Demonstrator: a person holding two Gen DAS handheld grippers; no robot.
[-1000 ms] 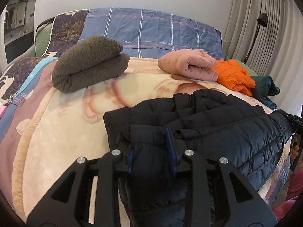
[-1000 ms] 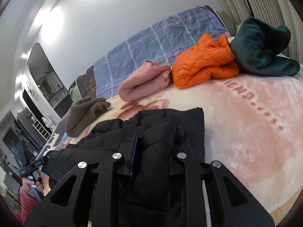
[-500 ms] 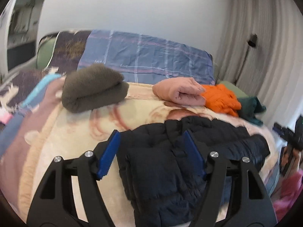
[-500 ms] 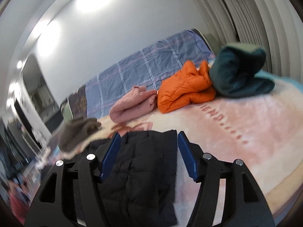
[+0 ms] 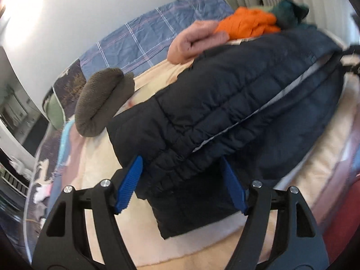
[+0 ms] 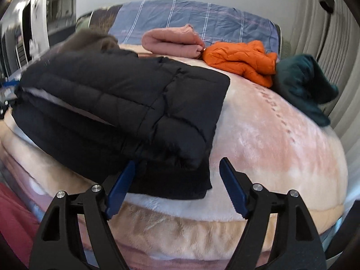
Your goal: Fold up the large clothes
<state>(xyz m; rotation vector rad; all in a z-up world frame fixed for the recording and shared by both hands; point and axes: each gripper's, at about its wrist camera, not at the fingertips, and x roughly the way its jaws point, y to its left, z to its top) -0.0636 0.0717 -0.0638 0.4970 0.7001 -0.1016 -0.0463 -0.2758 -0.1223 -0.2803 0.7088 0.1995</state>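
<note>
- Left wrist view: the left gripper (image 5: 181,183) stands with its jaws wide apart, having just been opening. The near corner of the black puffer jacket (image 5: 225,103) shows in the gap between the blue pads (image 5: 129,184), but neither pad presses on it, so nothing is gripped.
- The jacket lies folded on the cream blanket (image 5: 94,168) of the bed. Its long axis runs from the near corner by the fingers up and away to the right of the picture. A pale strip of lining shows along the fold between the upper and lower layers.
- Beyond the jacket lie a brown fleece roll (image 5: 101,103), a pink garment (image 5: 195,40), an orange jacket (image 5: 247,22) and a dark green garment (image 5: 290,11).
- No readable writing in this blurred view.
- Right wrist view: the right gripper (image 6: 177,186) is likewise spread open, its jaws having just been opening. The jacket's (image 6: 117,103) other near corner lies between and just beyond the pads (image 6: 231,189), close by the left one, unclamped.
- Here the jacket stretches from that corner away to the left of the picture.
- Reddish lettering runs across the blanket (image 6: 281,139) beside the jacket, too smeared to read.
</note>
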